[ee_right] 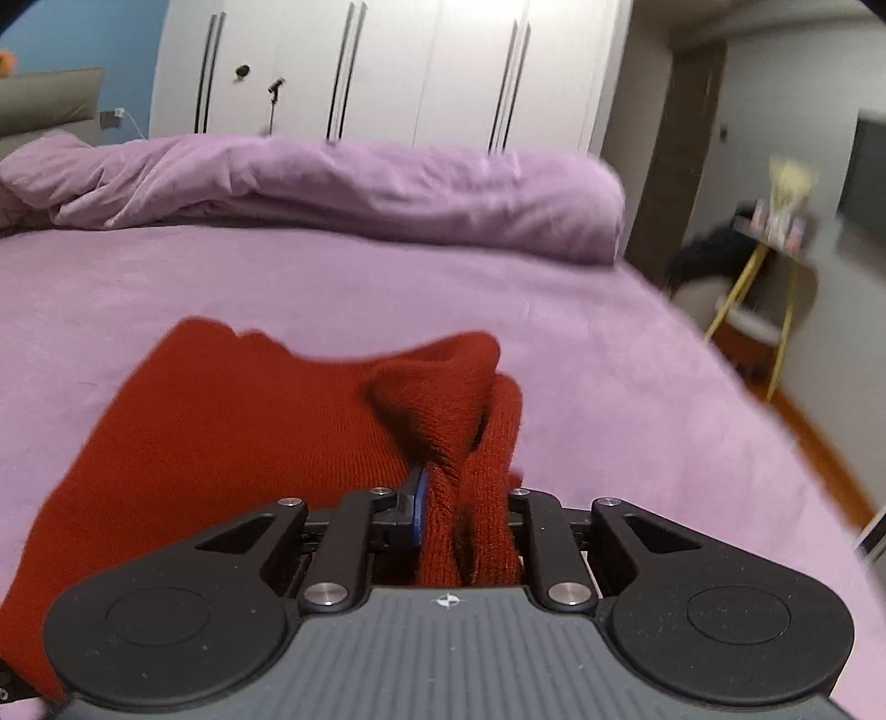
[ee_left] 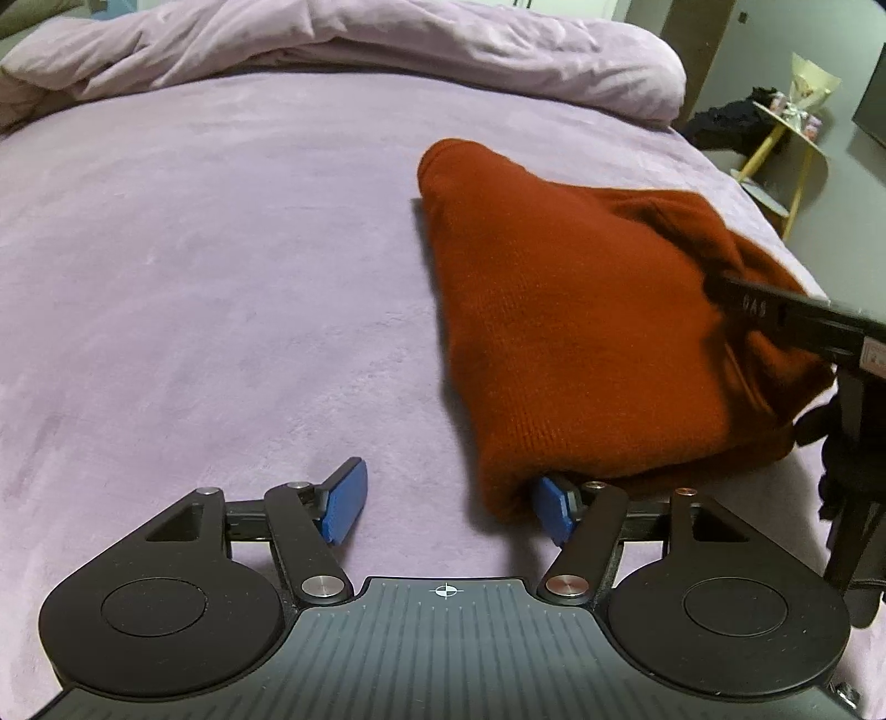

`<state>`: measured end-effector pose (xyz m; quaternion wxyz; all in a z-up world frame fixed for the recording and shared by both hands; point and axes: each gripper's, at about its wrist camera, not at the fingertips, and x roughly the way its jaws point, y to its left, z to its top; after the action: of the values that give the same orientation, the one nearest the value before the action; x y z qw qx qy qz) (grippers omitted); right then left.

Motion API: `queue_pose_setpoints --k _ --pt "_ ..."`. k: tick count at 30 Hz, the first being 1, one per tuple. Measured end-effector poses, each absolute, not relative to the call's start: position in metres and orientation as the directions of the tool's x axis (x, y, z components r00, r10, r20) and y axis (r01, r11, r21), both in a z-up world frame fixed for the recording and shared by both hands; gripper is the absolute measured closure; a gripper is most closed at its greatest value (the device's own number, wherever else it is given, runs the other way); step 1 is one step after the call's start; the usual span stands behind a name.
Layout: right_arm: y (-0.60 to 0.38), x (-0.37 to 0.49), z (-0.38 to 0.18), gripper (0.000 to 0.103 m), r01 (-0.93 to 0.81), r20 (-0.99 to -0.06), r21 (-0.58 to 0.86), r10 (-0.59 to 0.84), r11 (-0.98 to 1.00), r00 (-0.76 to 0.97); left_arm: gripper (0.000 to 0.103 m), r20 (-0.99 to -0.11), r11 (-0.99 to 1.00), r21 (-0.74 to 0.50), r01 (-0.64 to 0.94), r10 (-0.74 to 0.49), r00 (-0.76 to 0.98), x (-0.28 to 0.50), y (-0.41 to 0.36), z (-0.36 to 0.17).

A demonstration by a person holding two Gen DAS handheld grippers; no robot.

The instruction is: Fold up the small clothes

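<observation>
A rust-red knitted sweater (ee_left: 581, 310) lies folded on the purple bed sheet (ee_left: 221, 277), toward the right in the left wrist view. My left gripper (ee_left: 449, 504) is open just in front of the sweater's near left corner. Its right blue pad (ee_left: 554, 507) touches the fabric edge, and its left pad (ee_left: 346, 501) hovers over bare sheet. In the right wrist view my right gripper (ee_right: 465, 498) is shut on a bunched part of the sweater (ee_right: 232, 421), which rises in a ridge between its fingers. The right gripper's black finger (ee_left: 775, 310) reaches into the sweater's right side.
A rumpled purple duvet (ee_left: 387, 50) lies across the far side of the bed. The bed's right edge drops off to a floor with a yellow-legged side table (ee_left: 786, 144). White wardrobe doors (ee_right: 387, 66) stand behind the bed.
</observation>
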<state>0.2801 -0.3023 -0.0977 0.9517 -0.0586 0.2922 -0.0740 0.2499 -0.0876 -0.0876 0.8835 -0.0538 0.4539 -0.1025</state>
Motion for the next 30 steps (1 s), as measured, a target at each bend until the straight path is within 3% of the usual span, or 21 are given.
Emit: queue_pose_setpoints --k 3,6,10,15,17,20,23,24,26,28,30 --pt "-0.324 0.28 -0.102 0.073 0.12 -0.591 -0.021 -0.11 0.992 0.799 0.033 -0.791 0.972 -0.197 0.127 -0.234 0.565 0.25 -0.085 -0.088" --pt "-0.362 0.253 -0.093 0.059 0.176 -0.574 0.234 -0.01 0.956 0.819 0.033 -0.791 0.967 -0.233 0.103 -0.25 0.559 0.255 -0.08 -0.089" --pt "-0.395 0.206 -0.099 0.056 0.226 -0.555 0.44 0.065 0.869 0.829 0.034 -0.788 0.964 -0.257 0.075 -0.253 0.561 0.254 -0.082 -0.088" --pt "-0.4 0.182 -0.117 0.056 0.186 -0.529 0.591 0.203 0.785 0.824 0.036 -0.783 0.946 -0.325 0.005 -0.272 0.559 0.254 -0.078 -0.086" --pt "-0.396 0.184 -0.119 0.058 0.185 -0.538 0.582 0.205 0.792 0.818 0.036 -0.776 0.926 -0.376 -0.031 -0.297 0.556 0.255 -0.07 -0.085" --pt "-0.384 0.187 -0.113 0.084 0.197 -0.544 0.533 0.155 0.823 0.825 0.036 -0.764 0.905 -0.42 -0.06 -0.317 0.562 0.254 -0.06 -0.084" --pt "-0.367 0.189 -0.098 0.088 0.224 -0.557 0.427 0.06 0.876 0.828 0.036 -0.755 0.903 -0.425 -0.065 -0.314 0.575 0.255 -0.055 -0.082" --pt "-0.369 0.185 -0.097 0.088 0.207 -0.536 0.486 0.102 0.849 0.838 0.036 -0.752 0.904 -0.422 -0.069 -0.307 0.583 0.255 -0.053 -0.082" --pt "-0.388 0.183 -0.111 0.088 0.157 -0.439 0.736 0.289 0.658 0.851 0.036 -0.749 0.899 -0.431 -0.077 -0.309 0.586 0.256 -0.047 -0.084" --pt "-0.407 0.177 -0.136 0.088 0.149 -0.34 0.869 0.35 0.472 0.873 0.035 -0.757 0.891 -0.447 -0.077 -0.331 0.562 0.258 -0.043 -0.09" --pt "-0.417 0.179 -0.154 0.089 0.251 -0.434 0.836 0.306 0.489 0.847 0.034 -0.771 0.897 -0.439 -0.062 -0.34 0.539 0.259 -0.046 -0.094"
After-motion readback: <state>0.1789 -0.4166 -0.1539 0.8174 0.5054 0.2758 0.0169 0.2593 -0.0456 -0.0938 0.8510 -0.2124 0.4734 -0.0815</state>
